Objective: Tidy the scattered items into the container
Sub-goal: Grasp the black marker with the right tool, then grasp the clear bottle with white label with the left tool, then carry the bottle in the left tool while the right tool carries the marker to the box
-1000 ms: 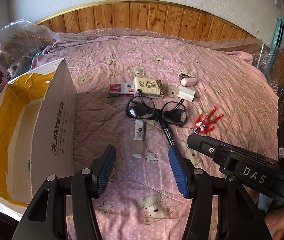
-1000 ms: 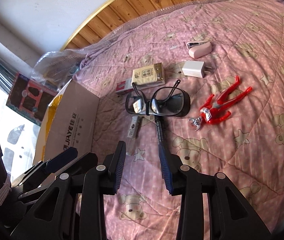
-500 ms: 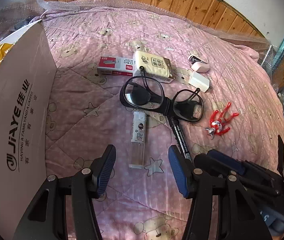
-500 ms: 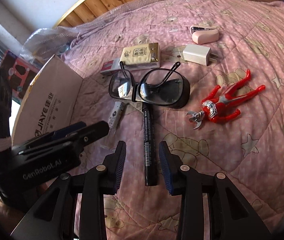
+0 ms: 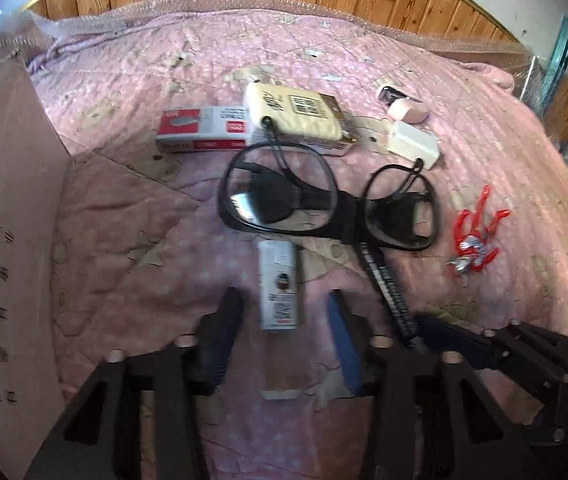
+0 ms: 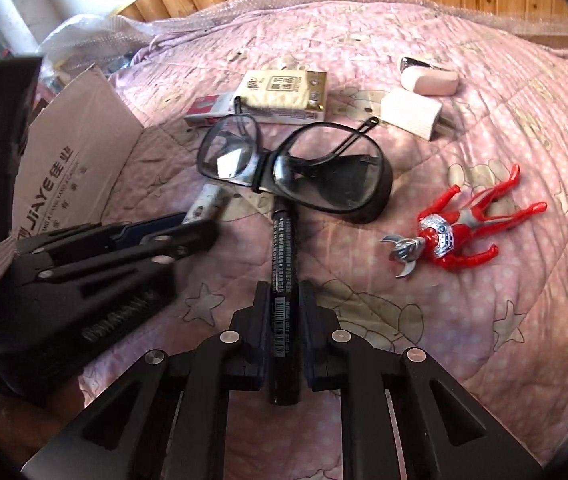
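My right gripper is shut on the rear end of a black marker that lies on the pink quilt, its tip under the black-framed glasses. Beside it on the left, my left gripper is open and low over the quilt. A white tube lies lengthwise between its blue-padded fingers, untouched. The cardboard box stands open at the far left. In the left wrist view the right gripper shows at lower right on the marker.
On the quilt lie a red figure, a white charger, a pink case, a cream tissue pack and a red-and-white carton. A wooden headboard and bubble wrap border the far side.
Both grippers have moved forward and down. The right one has shut on the marker's rear end. The left one now straddles the white tube, still open.
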Demonstrator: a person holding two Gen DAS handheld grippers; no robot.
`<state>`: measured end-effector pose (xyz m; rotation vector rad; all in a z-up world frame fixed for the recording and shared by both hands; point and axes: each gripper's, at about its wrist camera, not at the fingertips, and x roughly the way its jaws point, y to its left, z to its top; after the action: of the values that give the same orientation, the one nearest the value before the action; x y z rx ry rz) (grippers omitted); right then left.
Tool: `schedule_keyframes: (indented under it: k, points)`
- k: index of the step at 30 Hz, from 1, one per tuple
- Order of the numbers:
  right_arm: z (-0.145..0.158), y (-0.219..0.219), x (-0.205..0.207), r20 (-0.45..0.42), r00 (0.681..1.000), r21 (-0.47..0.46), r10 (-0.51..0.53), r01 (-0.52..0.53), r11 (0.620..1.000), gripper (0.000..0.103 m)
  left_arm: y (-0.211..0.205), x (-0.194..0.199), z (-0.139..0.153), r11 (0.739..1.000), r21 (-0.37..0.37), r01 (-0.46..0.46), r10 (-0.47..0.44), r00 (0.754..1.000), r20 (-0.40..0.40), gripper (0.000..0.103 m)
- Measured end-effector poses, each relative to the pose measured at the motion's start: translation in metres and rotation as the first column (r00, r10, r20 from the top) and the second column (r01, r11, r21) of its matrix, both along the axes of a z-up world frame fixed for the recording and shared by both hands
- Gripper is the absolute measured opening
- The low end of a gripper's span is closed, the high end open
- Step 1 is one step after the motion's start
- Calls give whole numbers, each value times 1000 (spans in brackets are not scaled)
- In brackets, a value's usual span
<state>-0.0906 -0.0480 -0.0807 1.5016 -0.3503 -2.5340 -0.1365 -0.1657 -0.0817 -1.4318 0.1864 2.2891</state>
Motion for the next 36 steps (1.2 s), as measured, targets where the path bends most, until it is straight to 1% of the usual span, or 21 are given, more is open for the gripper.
schedule_keyframes:
  k: [1,2,4,11,17,23,29,36]
  points:
    - [0,5,-1,9,1000,-34,-16,16,999,14,-5,-2,0,1000,25,-7,7,1000,17,20]
    - [0,6,-1,12,1000,-48,-22,23,999,14,-11,-4,0,999,51,-20,18,999,35,20]
    - [3,9,0,9,1000,-62,-30,30,998,14,-19,-4,1,996,73,-42,38,998,54,20]
    - [14,15,4,25,998,-183,-51,55,981,14,-28,7,14,996,74,-48,45,998,47,20]
    - [29,11,17,16,999,-251,-31,34,967,14,-33,22,31,996,67,-53,52,998,21,20]
    - [54,8,31,-45,999,-269,-23,10,963,14,-33,39,55,996,63,-58,59,998,-23,20]
    - [68,15,44,-71,997,-286,-32,10,958,14,-31,58,81,997,58,-54,58,996,-74,20]
    - [81,20,55,-108,994,-297,-34,0,955,14,-27,78,104,998,41,-49,54,990,-133,20]
